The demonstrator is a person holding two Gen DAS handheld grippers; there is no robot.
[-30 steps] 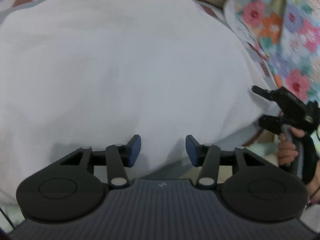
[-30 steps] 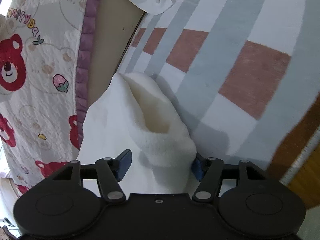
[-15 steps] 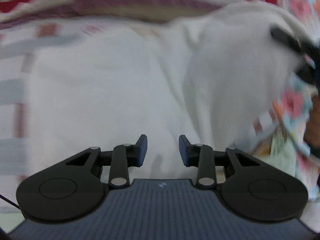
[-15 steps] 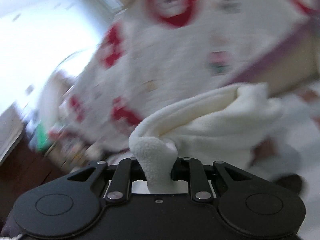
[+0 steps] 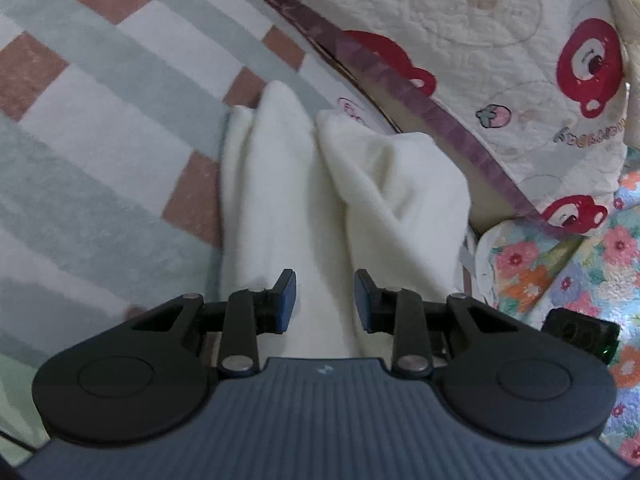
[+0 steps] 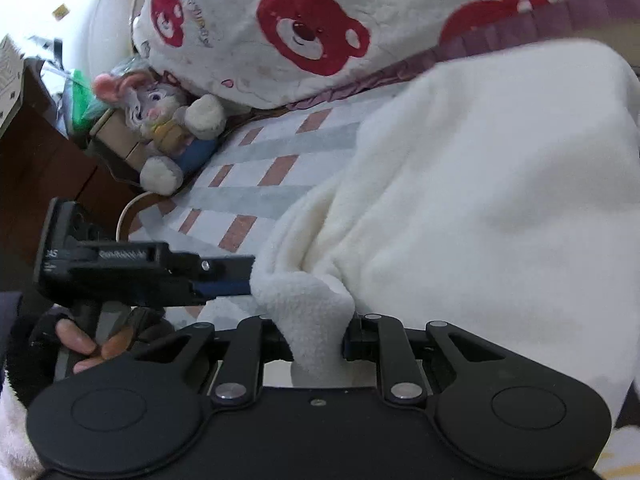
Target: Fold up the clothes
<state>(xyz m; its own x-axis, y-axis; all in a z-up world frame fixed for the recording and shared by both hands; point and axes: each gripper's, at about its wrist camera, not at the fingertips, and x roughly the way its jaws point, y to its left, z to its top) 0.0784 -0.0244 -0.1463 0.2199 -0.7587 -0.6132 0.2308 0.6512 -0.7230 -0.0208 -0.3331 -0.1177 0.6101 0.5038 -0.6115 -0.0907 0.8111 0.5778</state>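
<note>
While the right gripper [image 6: 316, 344] pinches bunched white fleece [image 6: 480, 200], left gripper [image 5: 325, 300] jaws gape around it.

Bed w/ striped grey/white/rust sheet [image 5: 100, 128], bear-print quilt [image 6: 320, 20], floral quilt [image 5: 592, 264], dark wood cabinet [image 6: 36, 160] beside

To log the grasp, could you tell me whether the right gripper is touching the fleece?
Touching: the right wrist view shows the right gripper pinching a fleece fold.
</note>
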